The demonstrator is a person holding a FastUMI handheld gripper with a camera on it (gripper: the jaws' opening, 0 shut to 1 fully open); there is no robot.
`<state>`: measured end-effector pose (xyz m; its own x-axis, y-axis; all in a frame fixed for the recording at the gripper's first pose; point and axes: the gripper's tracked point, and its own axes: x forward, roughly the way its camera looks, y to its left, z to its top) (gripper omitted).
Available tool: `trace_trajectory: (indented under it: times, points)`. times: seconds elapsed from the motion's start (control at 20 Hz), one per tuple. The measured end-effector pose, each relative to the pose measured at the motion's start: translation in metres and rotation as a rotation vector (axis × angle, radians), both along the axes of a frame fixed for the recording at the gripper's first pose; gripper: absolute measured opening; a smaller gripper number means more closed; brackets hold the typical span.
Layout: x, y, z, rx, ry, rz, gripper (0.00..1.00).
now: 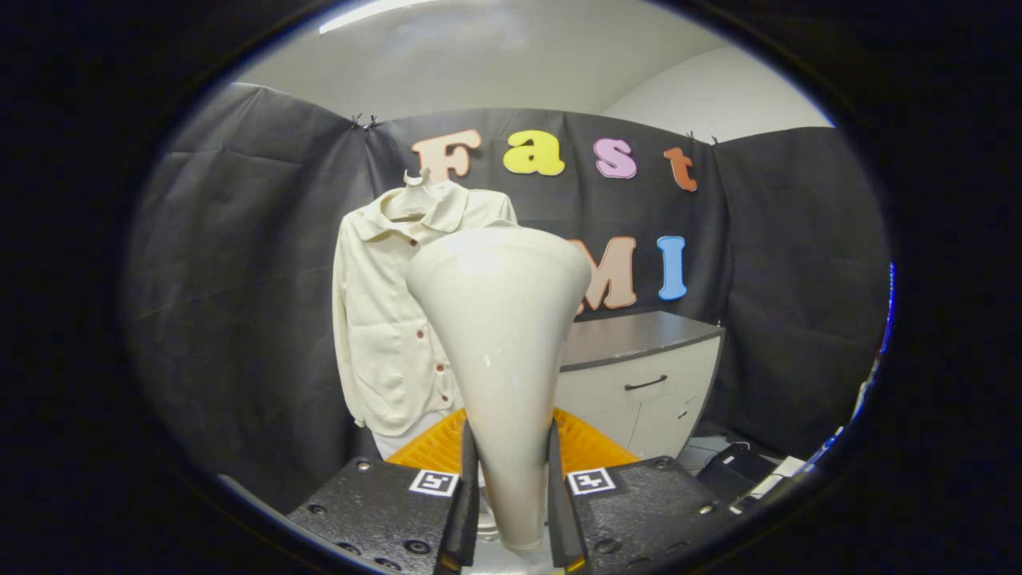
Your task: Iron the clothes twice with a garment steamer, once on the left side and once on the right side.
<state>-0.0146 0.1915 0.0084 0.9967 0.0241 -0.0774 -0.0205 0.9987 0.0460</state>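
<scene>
Gripper view: garment steamer [499, 351] upright between the fingers, narrow neck clamped from both sides by the gripper [511, 499], wide flared head rising just ahead and hiding part of the jacket. Both fingers pressed against the neck, no gap visible on either side — a firm hold, by the look of it.

Beyond the steamer, pale buttoned jacket [383, 319] on a hanger [415, 180] against the dark booth wall, well apart from the steamer head, not touching. Row of small buttons down the front placket. Low cabinet [639, 375] with a dark handle to the right of the jacket, orange ridged piece [587, 443] just behind the fingers.

Handling, as a judgement: steamer shell smooth, glossy and hard — likely slippery under the pads, and top-heavy with the broad head far above the grip. Tapered neck the sensible place to hold, low where it narrows, since the taper resists sliding downward through the fingers. Probably moderate in weight; hose or water tank not visible. Jacket soft and limp, free to swing on the hanger under any push, so light contact and slow downward strokes advisable, one on each side of the buttons. Neither side pass apparently begun yet.
</scene>
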Motion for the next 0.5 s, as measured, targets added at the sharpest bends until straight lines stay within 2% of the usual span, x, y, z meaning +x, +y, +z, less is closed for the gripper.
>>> trace_trajectory:
  times: [0.5]
  points:
    - [-0.003, 0.013, -0.001, -0.018, -0.007, 0.045, 0.36]
